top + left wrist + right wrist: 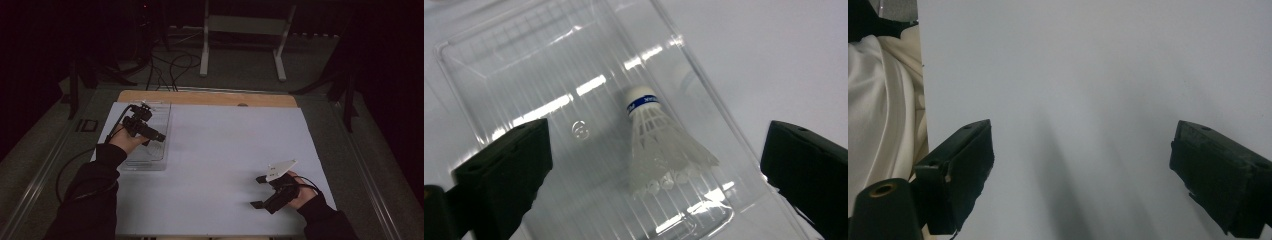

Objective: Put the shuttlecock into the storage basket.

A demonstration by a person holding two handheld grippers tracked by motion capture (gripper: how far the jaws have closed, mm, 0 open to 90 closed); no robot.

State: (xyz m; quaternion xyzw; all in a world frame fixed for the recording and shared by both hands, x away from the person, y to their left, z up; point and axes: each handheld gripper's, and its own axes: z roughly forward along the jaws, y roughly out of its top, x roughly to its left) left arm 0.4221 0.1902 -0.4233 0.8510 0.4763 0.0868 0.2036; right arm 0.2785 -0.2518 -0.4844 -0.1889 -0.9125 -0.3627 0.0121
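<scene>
Your left gripper (656, 150) hangs with jaws wide apart over a white shuttlecock (659, 145) lying in the clear plastic tray (524, 65). Featherlight and easily crushed, it looks safest taken by the cork head. Your right gripper (1083, 165) rests spread, empty.

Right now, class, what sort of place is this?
Probably a lab or recording studio: a dark room, a table covered with a plain white sheet, loose cables on the floor behind it, and a white metal stand.
</scene>
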